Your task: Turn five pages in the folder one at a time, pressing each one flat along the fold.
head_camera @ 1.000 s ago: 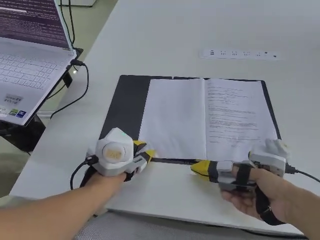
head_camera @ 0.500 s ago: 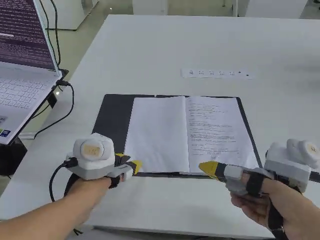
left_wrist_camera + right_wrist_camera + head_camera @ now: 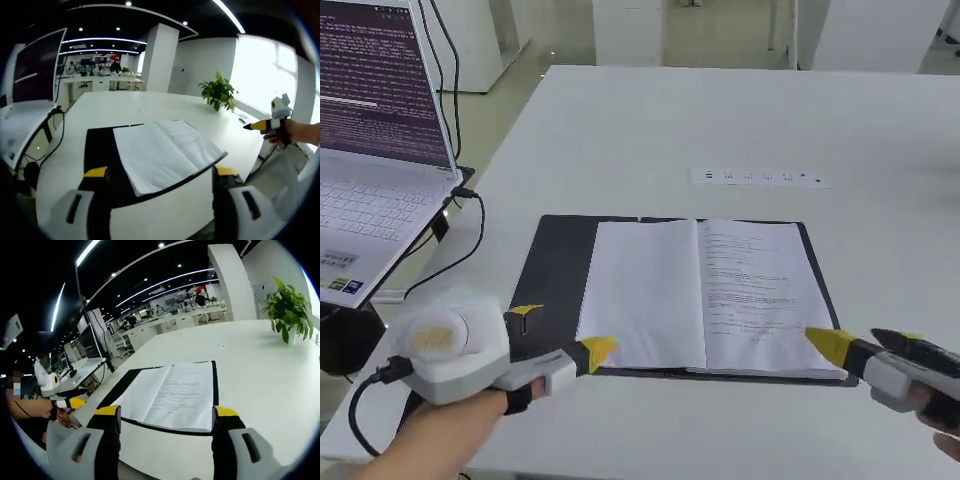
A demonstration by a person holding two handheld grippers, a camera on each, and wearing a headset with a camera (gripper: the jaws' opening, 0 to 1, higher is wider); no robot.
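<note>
The folder (image 3: 555, 275) has a black cover, matt, with no shine. Its pages (image 3: 650, 290) are plain white paper, matt and smooth. The table (image 3: 720, 110) has a white top, smooth, with a low satin sheen. The left gripper (image 3: 562, 330) has a white moulded plastic body, smooth and faintly glossy, with matt yellow tips. The right gripper (image 3: 868, 342) has like yellow tips on dark jaws and pale grey plastic behind. The laptop (image 3: 360, 190) has a pale silver, matt casing. The cable (image 3: 470, 230) is black and looks rubbery. The power strip (image 3: 760, 178) is white plastic.
</note>
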